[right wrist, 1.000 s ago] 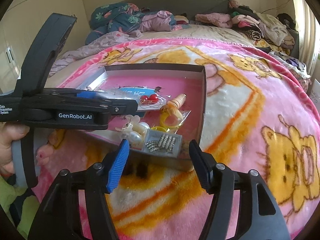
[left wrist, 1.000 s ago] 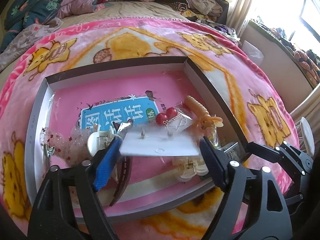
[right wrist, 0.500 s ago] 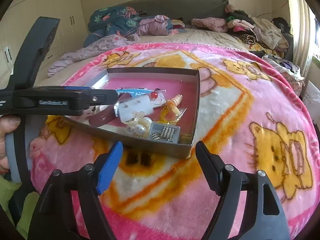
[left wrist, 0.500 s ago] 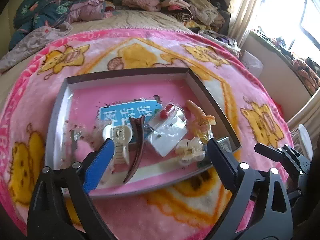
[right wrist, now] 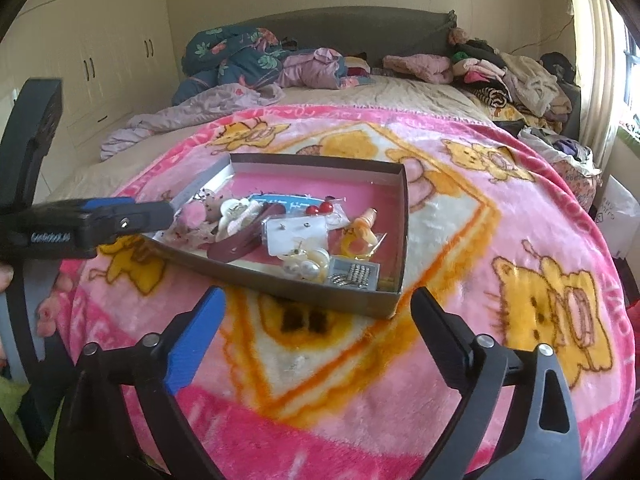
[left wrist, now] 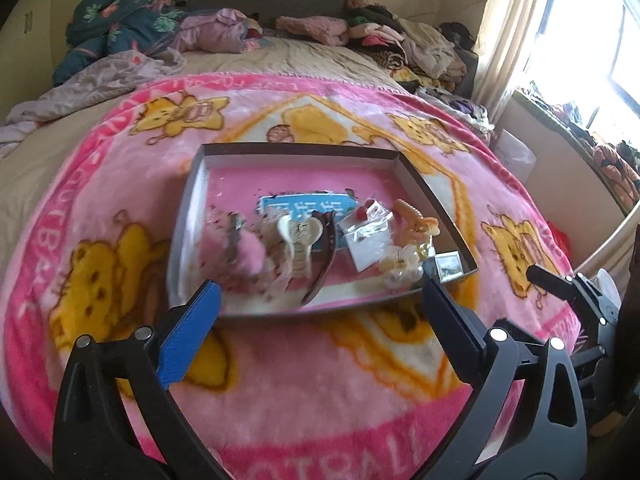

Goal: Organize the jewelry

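A shallow grey box lined in pink lies on the pink blanket, also seen from the right wrist as the box. It holds a white earring card in a clear bag, a white hair claw, a brown clip, an orange clip, pearl pieces and a small silver case. My left gripper hovers before the box's near wall. Its jaws are opening with nothing between them. My right gripper hangs near the box's front corner, jaws likewise opening and empty.
The pink cartoon blanket covers a bed. Piled clothes and bedding lie toward the headboard. Wardrobe doors stand at the left, a curtained window at the right. A hand shows at the left edge.
The left gripper let go of the white earring card, which now lies in the box. Both grippers drew back from the box and their jaws spread wider.
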A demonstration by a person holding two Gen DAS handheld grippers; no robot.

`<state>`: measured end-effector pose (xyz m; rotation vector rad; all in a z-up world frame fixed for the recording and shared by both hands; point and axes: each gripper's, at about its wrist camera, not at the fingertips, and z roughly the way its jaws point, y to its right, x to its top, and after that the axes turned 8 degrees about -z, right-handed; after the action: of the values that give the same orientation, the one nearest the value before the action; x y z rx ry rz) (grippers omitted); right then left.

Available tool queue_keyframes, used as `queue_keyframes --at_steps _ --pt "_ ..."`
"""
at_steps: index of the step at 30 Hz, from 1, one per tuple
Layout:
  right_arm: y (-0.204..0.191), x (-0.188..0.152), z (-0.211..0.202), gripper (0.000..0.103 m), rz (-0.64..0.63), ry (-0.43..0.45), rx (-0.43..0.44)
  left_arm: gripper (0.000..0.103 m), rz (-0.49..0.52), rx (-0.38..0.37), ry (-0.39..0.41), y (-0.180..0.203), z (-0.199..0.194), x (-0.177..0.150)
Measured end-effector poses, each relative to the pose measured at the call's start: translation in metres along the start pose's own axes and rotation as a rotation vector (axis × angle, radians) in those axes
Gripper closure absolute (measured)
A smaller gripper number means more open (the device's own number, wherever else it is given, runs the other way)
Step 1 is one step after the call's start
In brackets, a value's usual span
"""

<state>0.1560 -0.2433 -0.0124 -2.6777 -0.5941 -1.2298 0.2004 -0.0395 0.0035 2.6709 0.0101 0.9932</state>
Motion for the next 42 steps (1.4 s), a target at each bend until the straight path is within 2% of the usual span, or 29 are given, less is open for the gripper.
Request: queue_keyframes --at_steps 13,26,42 --pt "-0.023 -0.012 -0.018 0.007 0.023 0.044 -0.012 0.011 -0.030 0.044 0.041 -0.026 -0.031 -0.039" --pt "-0.041 -0.042 -0.021 0.006 0.077 0.034 -0.005 0.011 -0.032 0.072 0.058 -0.041 -0.046 -0.078" --pt "-0.051 -0.049 -0.022 0.006 0.074 0.019 0.014 0.011 -0.050 0.091 0.059 -0.046 -0.046 -0.087"
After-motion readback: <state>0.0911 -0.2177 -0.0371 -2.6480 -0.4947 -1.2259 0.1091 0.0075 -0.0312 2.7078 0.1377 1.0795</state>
